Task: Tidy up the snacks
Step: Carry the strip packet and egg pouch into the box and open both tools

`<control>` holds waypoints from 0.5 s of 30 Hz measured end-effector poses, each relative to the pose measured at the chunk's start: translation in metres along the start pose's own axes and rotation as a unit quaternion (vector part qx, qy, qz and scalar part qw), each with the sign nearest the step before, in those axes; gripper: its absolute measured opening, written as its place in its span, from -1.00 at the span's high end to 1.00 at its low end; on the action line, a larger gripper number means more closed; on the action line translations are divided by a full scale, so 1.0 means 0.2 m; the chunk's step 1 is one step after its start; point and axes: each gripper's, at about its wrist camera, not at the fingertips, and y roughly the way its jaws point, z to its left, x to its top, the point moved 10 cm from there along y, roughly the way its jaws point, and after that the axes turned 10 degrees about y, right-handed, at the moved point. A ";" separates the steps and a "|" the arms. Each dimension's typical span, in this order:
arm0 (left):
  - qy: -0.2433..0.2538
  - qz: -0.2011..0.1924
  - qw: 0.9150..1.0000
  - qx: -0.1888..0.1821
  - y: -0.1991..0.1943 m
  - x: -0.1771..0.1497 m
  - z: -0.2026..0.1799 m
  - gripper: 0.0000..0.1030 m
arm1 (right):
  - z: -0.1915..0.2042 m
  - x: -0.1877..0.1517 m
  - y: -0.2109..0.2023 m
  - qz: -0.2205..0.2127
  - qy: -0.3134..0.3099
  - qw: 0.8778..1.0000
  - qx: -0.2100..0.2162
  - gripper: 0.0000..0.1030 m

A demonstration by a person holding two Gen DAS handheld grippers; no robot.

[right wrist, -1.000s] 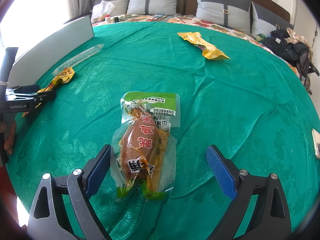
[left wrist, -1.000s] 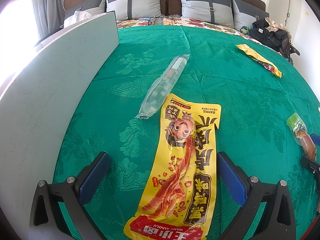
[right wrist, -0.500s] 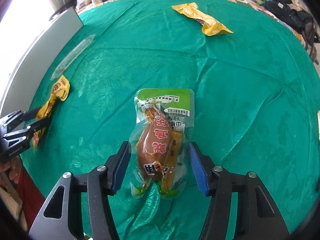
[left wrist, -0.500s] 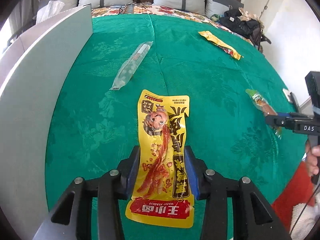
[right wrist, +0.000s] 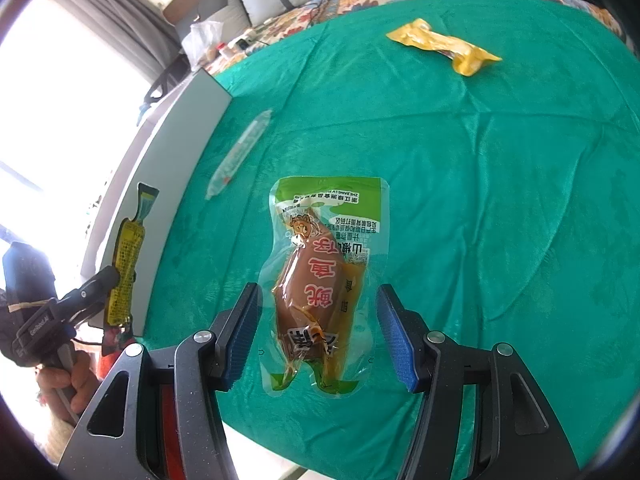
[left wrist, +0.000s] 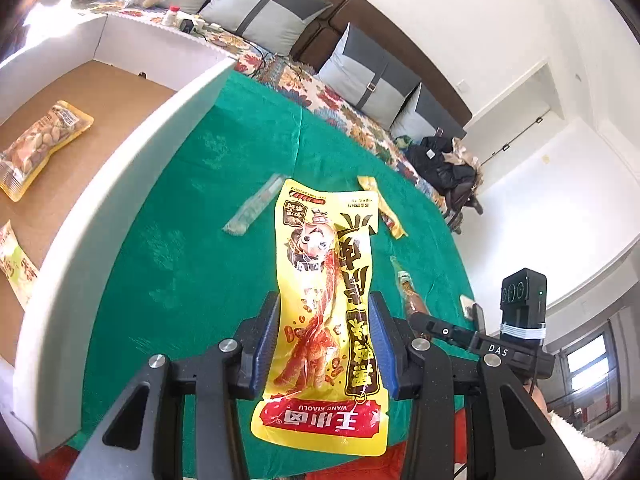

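Observation:
My left gripper [left wrist: 326, 344] is shut on a long yellow snack packet [left wrist: 326, 300] and holds it lifted above the green bedspread [left wrist: 192, 216], beside the white-walled box [left wrist: 120, 168]. The packet and left gripper also show in the right wrist view [right wrist: 124, 276]. My right gripper [right wrist: 318, 336] is shut on a clear green-topped pouch with a brown snack [right wrist: 320, 284], lifted off the bedspread [right wrist: 480, 160]; the pouch hangs between the blue pads [right wrist: 240, 332]. The right gripper [left wrist: 444, 330] and pouch [left wrist: 408, 292] show in the left wrist view.
The box floor holds a peanut packet [left wrist: 36, 144] and another packet [left wrist: 14, 264]. A clear tube packet [left wrist: 254, 210] [right wrist: 240, 148] and a yellow packet [right wrist: 444, 46] [left wrist: 382, 208] lie on the bedspread. Pillows [left wrist: 264, 4] stand at the headboard.
Both grippers closed on their snacks and lifted them off the bedspread. The left gripper swung toward the box, whose inside now shows.

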 end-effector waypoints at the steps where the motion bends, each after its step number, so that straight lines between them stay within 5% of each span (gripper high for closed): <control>1: -0.003 -0.010 1.000 0.002 -0.06 0.06 0.02 0.18 | 0.11 0.03 0.01 -0.002 -0.016 1.000 0.013 -0.19; 9: -0.010 -0.073 0.990 0.119 -0.56 0.44 0.48 0.17 | 1.14 0.19 0.13 0.001 -0.120 0.983 0.142 -0.20; 15: -0.020 -0.041 0.968 0.247 -0.65 0.35 0.96 0.11 | 1.68 0.21 0.35 0.003 -0.166 0.971 0.169 -0.20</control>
